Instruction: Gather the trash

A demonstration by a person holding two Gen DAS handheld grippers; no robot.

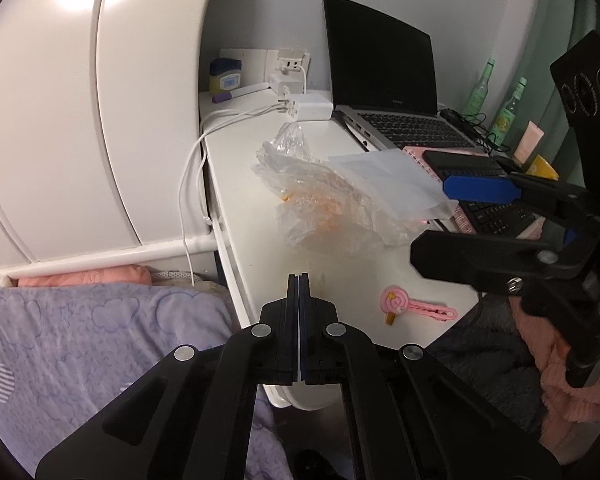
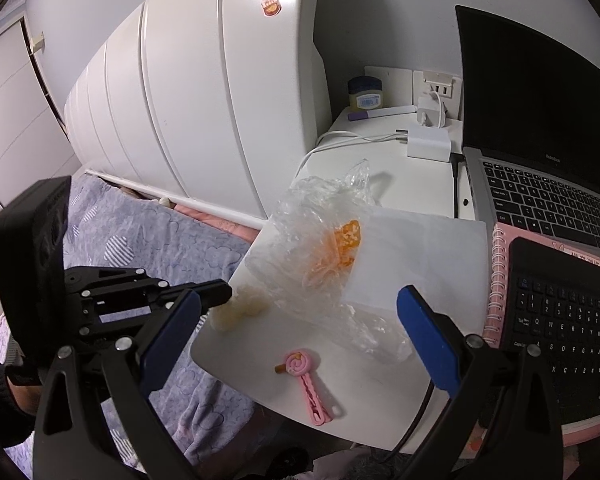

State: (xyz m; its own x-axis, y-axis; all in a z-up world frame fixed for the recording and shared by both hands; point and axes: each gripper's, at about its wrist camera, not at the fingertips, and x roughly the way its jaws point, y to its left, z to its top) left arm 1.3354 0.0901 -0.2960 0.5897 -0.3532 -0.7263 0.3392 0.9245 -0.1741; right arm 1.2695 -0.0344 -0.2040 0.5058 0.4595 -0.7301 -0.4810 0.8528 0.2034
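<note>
lying mid-desk: bag (image 2: 324, 256), clear film with orange scraps inside (light, limp, slippery; best pinched at a bunched fold). left gripper (image 1: 299, 280) closed, empty; right gripper (image 2: 300, 312) wide, empty.

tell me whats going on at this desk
A person with a two-finger tool in each hand is clearing trash off a white desk. The right tool is open, hovering over a crumpled clear plastic bag with orange scraps inside. The left tool is shut at the desk's edge, touching a pale peel-like scrap. A pink clip lies nearby.
</note>
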